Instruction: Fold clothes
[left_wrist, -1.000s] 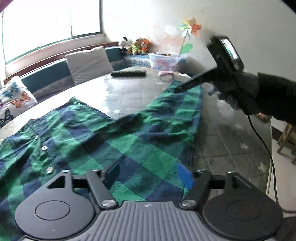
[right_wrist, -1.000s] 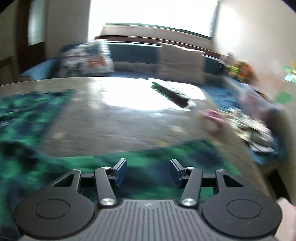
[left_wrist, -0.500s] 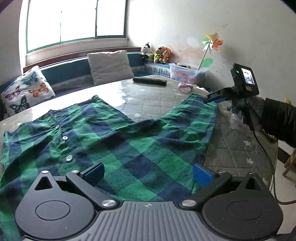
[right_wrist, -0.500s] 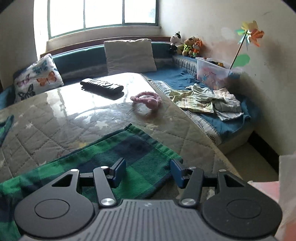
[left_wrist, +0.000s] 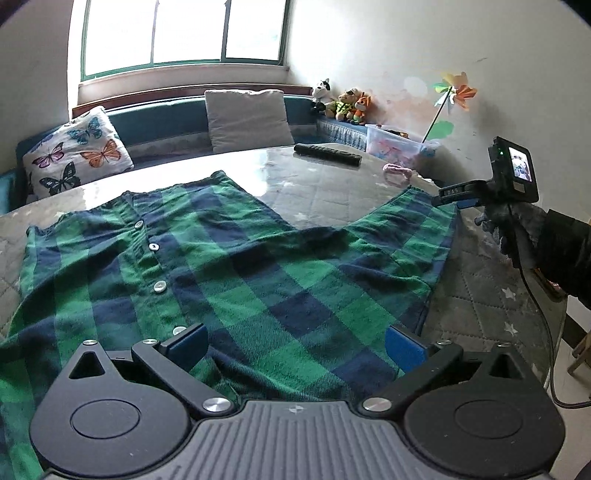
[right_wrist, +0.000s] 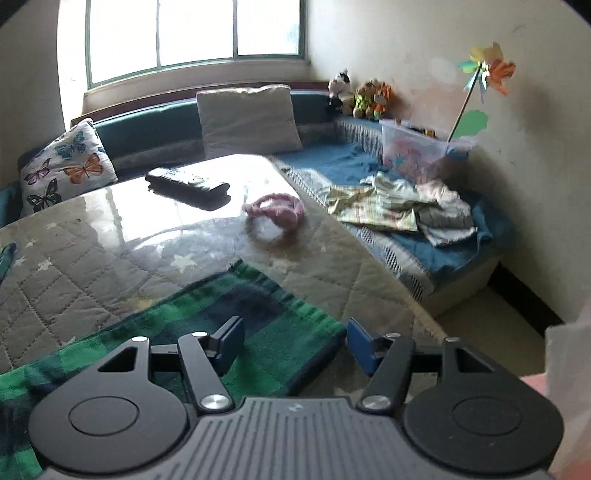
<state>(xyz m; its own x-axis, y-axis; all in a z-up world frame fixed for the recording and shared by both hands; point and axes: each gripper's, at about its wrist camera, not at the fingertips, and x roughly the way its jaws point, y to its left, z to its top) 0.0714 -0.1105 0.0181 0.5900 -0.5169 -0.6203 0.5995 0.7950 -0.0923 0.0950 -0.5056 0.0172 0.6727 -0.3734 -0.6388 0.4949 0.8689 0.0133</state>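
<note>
On the tabletop (left_wrist: 480, 295), green checked shirt (left_wrist: 240, 266) spread flat, left gripper (left_wrist: 295, 345) fingers spread wide and empty above its hem, right gripper (right_wrist: 293, 341) fingers opening over the sleeve end (right_wrist: 258, 314), gripping nothing; risk: pinching too little cloth, sleeve slipping mid-fold.

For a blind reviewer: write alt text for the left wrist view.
A green and navy plaid button-up shirt lies spread on a grey quilted table, with the left gripper wide open just above its near edge. At the right, the right gripper hovers at the shirt's far corner, its jaws opening.
</note>
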